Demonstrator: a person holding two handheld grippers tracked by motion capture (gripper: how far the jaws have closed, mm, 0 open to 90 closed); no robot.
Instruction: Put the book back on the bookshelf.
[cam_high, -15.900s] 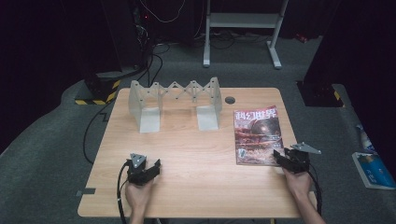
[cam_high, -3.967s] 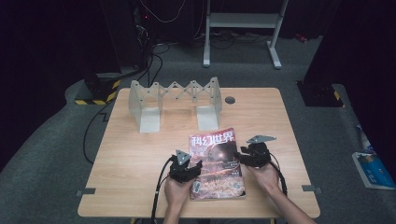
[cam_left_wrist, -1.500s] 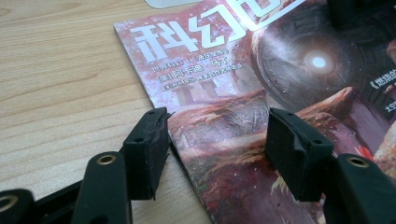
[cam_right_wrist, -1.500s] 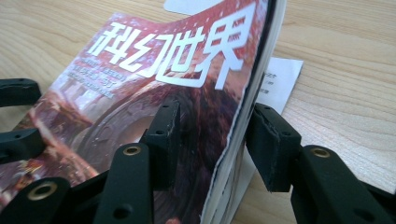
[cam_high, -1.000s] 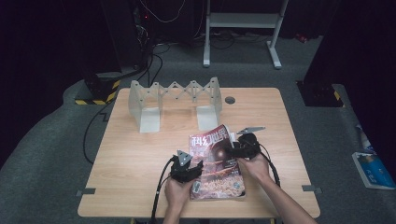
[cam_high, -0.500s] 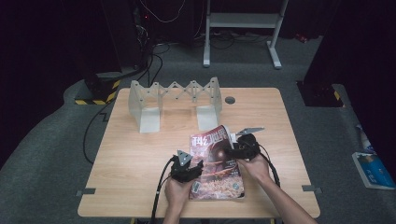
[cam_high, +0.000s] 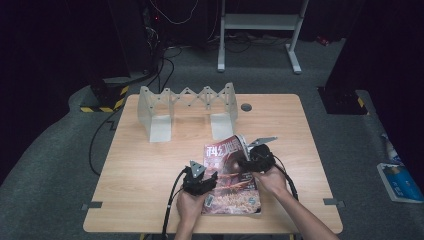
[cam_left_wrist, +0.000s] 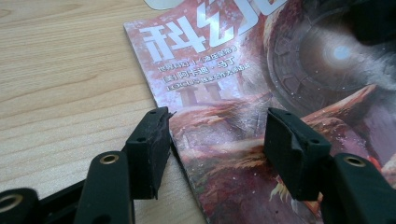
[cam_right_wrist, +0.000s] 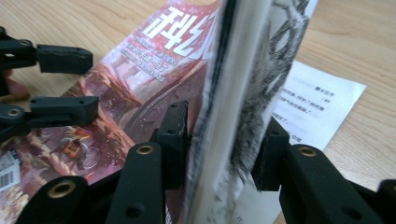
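Note:
A magazine (cam_high: 231, 186) with a red illustrated cover lies near the table's front edge, between both hands. My left gripper (cam_left_wrist: 217, 144) stands open over its spine edge, with one pad on the wood beside the spine and the other on the cover (cam_left_wrist: 224, 93). My right gripper (cam_right_wrist: 219, 147) has just been closing its jaws on a thick sheaf of pages (cam_right_wrist: 233, 93). The sheaf is lifted off the rest of the magazine at its right side. The pads sit against both faces of the sheaf. In the high view that gripper (cam_high: 246, 162) is at the raised corner.
A grey fold-out rack (cam_high: 187, 107) stands at the back of the wooden table (cam_high: 150, 170), with a round black grommet (cam_high: 246, 107) to its right. An inner white printed page (cam_right_wrist: 317, 107) lies flat under the lifted sheaf. A blue object (cam_high: 400, 180) lies on the floor at right.
The magazine has moved from the table's right side to the front middle. Its right-hand pages have since risen off the stack, and the right jaws have narrowed around them. The left gripper has stayed put.

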